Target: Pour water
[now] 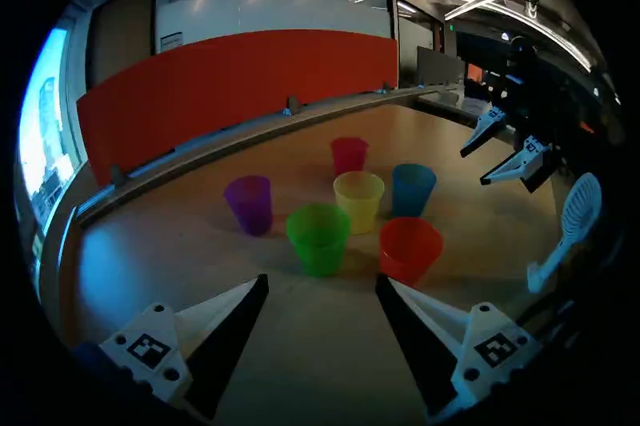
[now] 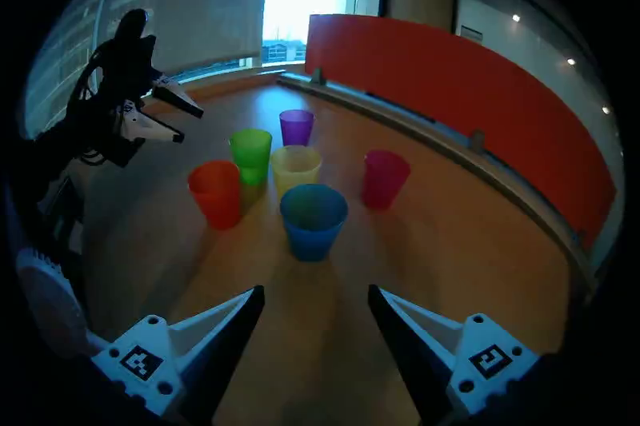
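Six cups (image 1: pixel 358 198), wooden table (image 1: pixel 320 362), perhaps a fan (image 1: pixel 580 210)

Left gripper view: the green cup (image 1: pixel 318 238) covers the yellow cup (image 1: pixel 359 194) at its lower corner. Right gripper view: the blue cup (image 2: pixel 313 220) hides its base. Water in any cup, I can't tell. The fan (image 2: pixel 48 298) is dim and clipped at the edge.

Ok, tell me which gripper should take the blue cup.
Right, probably. The blue cup stands nearest and dead ahead of the open right gripper. From the left gripper, it sits behind the orange cup.
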